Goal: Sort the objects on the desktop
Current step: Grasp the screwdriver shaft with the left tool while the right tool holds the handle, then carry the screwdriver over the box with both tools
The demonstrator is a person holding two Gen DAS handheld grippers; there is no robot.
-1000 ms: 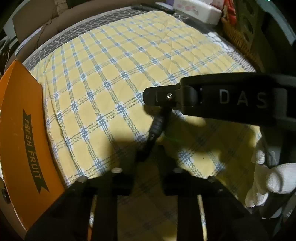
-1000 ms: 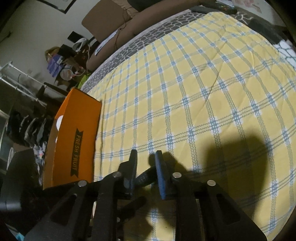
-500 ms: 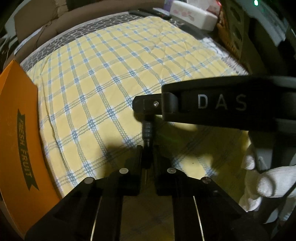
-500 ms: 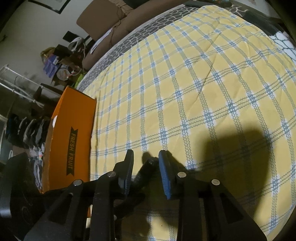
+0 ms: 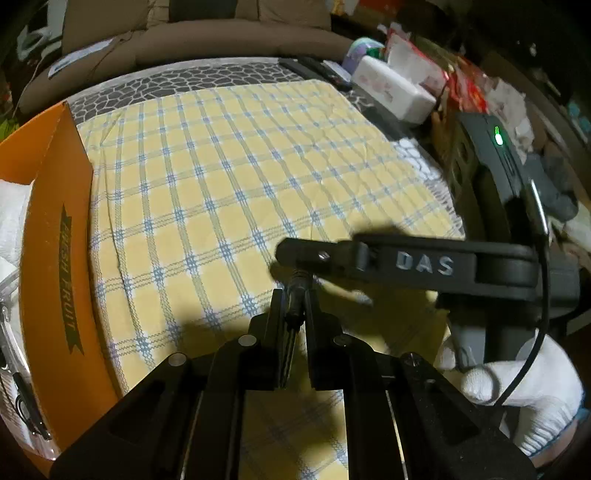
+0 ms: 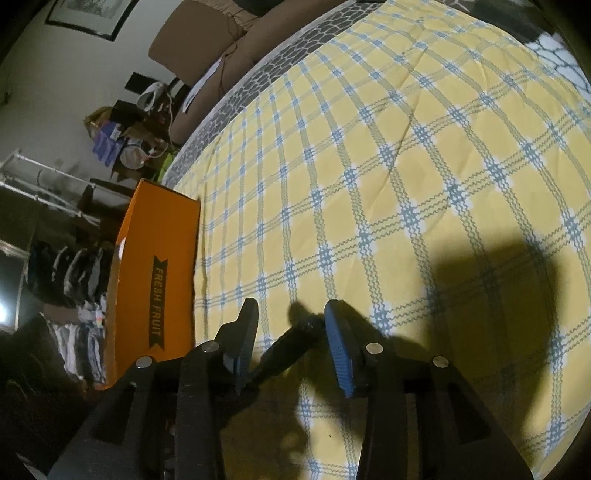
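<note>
The left gripper (image 5: 293, 306) clamps a slim black pen-like tool (image 5: 295, 291) pointing far, its tip between the right gripper's (image 6: 291, 328) parted, just-opening jaws; the orange box (image 5: 55, 258) stands left.

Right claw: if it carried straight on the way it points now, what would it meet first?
Probably the yellow checked cloth just beyond the right claw; nothing else lies ahead, though depth is unclear.

Cloth, sofa and side clutter

A yellow checked cloth (image 5: 236, 192) covers a grey patterned mat (image 5: 177, 79). A brown sofa (image 5: 207, 40) stands behind; a white tissue pack (image 5: 391, 90) lies right; a framed picture (image 6: 88, 14) hangs on the wall.
</note>
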